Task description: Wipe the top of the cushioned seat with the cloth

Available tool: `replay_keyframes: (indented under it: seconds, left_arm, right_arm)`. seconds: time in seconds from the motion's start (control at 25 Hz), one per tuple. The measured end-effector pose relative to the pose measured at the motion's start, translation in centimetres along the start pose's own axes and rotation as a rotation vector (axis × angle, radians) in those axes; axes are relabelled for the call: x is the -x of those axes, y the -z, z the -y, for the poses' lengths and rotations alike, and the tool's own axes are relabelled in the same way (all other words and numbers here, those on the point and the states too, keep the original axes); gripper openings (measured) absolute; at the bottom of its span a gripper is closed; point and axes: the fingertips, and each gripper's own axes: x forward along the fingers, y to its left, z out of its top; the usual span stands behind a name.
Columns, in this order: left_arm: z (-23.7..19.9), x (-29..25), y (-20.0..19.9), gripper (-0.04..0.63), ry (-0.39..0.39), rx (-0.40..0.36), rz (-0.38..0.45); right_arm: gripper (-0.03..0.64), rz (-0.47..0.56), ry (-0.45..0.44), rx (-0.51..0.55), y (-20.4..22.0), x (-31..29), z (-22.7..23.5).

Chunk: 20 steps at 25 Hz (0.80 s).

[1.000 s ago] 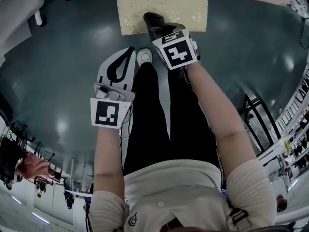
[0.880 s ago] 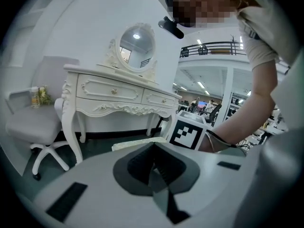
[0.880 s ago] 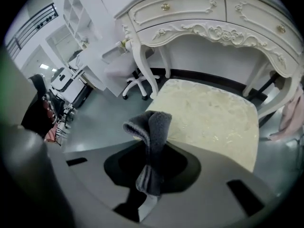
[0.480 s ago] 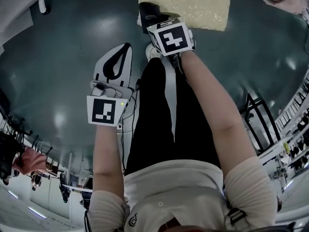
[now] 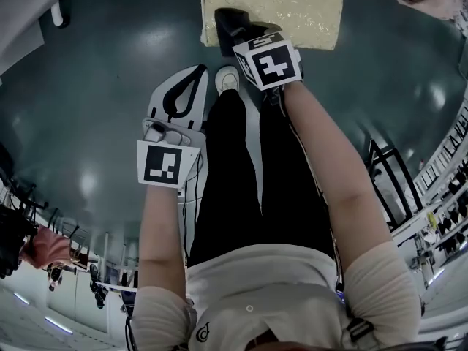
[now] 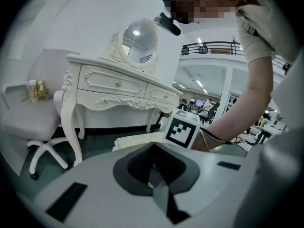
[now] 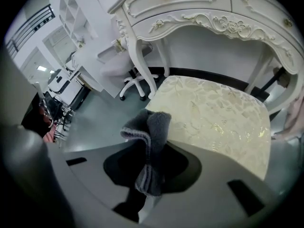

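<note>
Right gripper [image 5: 232,32] clamps cloth [image 7: 152,132] at seat [image 7: 213,122] near-left corner.

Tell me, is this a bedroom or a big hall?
Probably a big hall with a bedroom corner staged in it. The ornate white dressing table and cushioned seat look homely, but a balcony railing and a swivel chair suggest a workplace.

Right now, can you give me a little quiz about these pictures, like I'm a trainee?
1. Which gripper holds the grey cloth?
2. True or false: the left gripper has its jaws wide apart.
3. The cushioned seat is: A) cream with a leafy pattern, B) plain red, C) blue-striped.
Key: 1. The right gripper. 2. False: they are together, with nothing between them. 3. A.
</note>
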Motion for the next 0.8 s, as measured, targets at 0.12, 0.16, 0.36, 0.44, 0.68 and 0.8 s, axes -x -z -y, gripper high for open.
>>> replay_keyframes:
  seconds: [0.12,0.16,0.36,0.44,0.68,0.8]
  left_arm:
    - [0.4,-1.1,-0.2,0.014,0.009,-0.014,-0.009]
    - [0.6,-1.5,-0.4,0.014,0.01,-0.018,-0.009]
    - [2.4,-3.0,-1.1,0.013,0.016,-0.029,-0.002]
    - [3.5,-3.9,-1.0,0.014,0.022,-0.03,-0.008]
    - [7.0,-6.6,-0.4,0.014,0.041,-0.037,-0.032]
    - [8.7,-7.9,0.2,0.014,0.034,-0.032,-0.038]
  right_arm:
    - [0.087,-0.005,0.01,0.005,0.4,0.5,1.5]
    - [0.087,-0.006,0.015,0.004,0.6,0.7,2.1]
    - [0.086,-0.011,0.04,-0.008,1.9,1.9,5.2]
    - [0.086,-0.014,0.043,-0.009,2.4,2.4,6.5]
    - [0.086,-0.015,0.055,-0.019,4.5,4.1,10.5]
    - [0.086,-0.004,0.055,-0.045,5.7,5.0,12.4]
